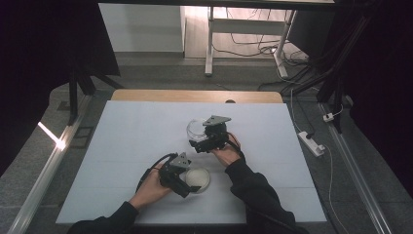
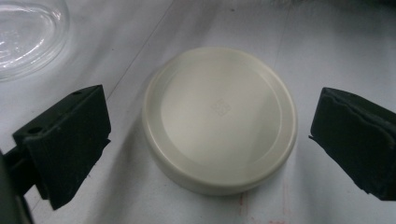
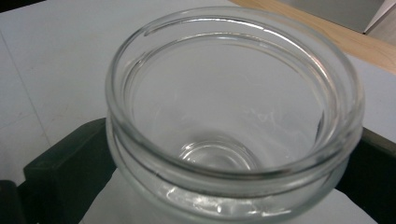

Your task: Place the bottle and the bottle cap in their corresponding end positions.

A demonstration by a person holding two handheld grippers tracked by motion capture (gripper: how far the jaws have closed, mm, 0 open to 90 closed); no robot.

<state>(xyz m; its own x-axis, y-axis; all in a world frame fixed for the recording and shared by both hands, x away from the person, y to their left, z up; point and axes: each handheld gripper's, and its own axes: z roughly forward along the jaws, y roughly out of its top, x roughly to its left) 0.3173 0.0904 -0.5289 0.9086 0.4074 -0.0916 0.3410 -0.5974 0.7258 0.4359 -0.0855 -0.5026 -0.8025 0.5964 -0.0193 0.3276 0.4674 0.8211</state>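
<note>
Glass jar (image 3: 233,121) clear, lidless, clamped by right hand-held gripper (image 3: 224,186); left hand-held gripper (image 2: 210,140) spread around cream lid (image 2: 219,119).

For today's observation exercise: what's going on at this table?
A person works with a gripper in each hand. The right gripper is shut on an empty glass jar. The left gripper is open, its jaws on either side of a cream lid lying flat on the white table.

Legible text: none. Cream lid (image 2: 219,119): faint small embossed square mark near the centre of its top, too blurred to read. Glass jar (image 3: 233,116): faint raised marking on its inner wall, illegible.
</note>
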